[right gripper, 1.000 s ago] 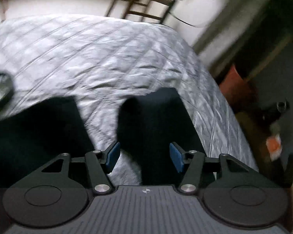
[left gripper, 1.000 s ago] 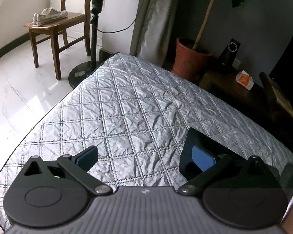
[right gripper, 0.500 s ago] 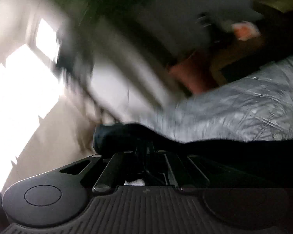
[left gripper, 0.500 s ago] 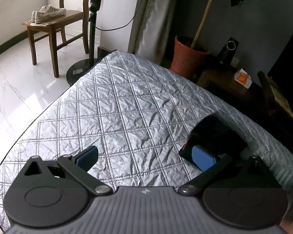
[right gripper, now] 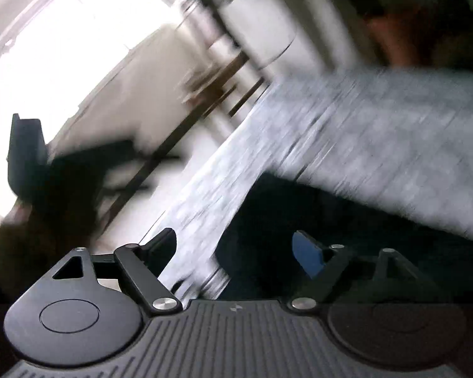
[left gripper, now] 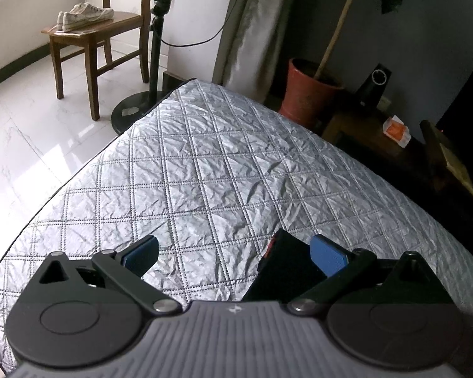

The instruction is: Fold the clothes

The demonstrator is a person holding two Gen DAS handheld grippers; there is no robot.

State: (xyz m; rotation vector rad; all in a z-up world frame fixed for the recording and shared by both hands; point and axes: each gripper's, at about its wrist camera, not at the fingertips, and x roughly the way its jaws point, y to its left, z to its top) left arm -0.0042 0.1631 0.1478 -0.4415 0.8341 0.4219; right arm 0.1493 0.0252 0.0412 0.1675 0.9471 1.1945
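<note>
A black garment lies on the silver quilted cover. In the blurred, tilted right wrist view, my right gripper hangs just above the garment's edge. Its jaws are opening, and the dark cloth sits low between them with neither pad pressing on it. In the left wrist view, my left gripper stands open over the cover. A folded corner of the black garment, with a small red tag, rests just inside its right blue pad, and nothing is pinched.
A wooden chair with white sneakers and a fan stand are on the white floor beyond the cover's far corner. A red plant pot and a dark side table stand at the back right.
My right gripper shut on the black cloth, swung and rolled with it, and now stands open again. In the left wrist view the cloth corner by the right pad has shifted and narrowed.
</note>
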